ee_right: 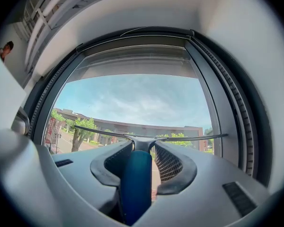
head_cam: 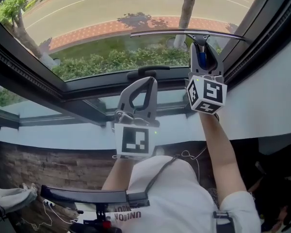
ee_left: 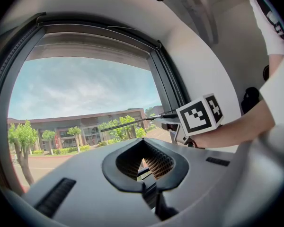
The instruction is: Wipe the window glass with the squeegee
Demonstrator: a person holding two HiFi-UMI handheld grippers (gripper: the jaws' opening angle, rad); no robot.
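So, the window glass point(head_cam: 111, 13) filled most of our view, and the squeegee point(head_cam: 174, 33) sat up against its right side, blade level. Our right gripper point(ee_right: 144, 161) was clamped on the blue handle point(ee_right: 135, 188). The left gripper point(ee_left: 137, 143) hung lower, tips together, empty. We reckoned the squeegee was light and stiff with a floppy rubber edge, so hold the handle, never the blade.
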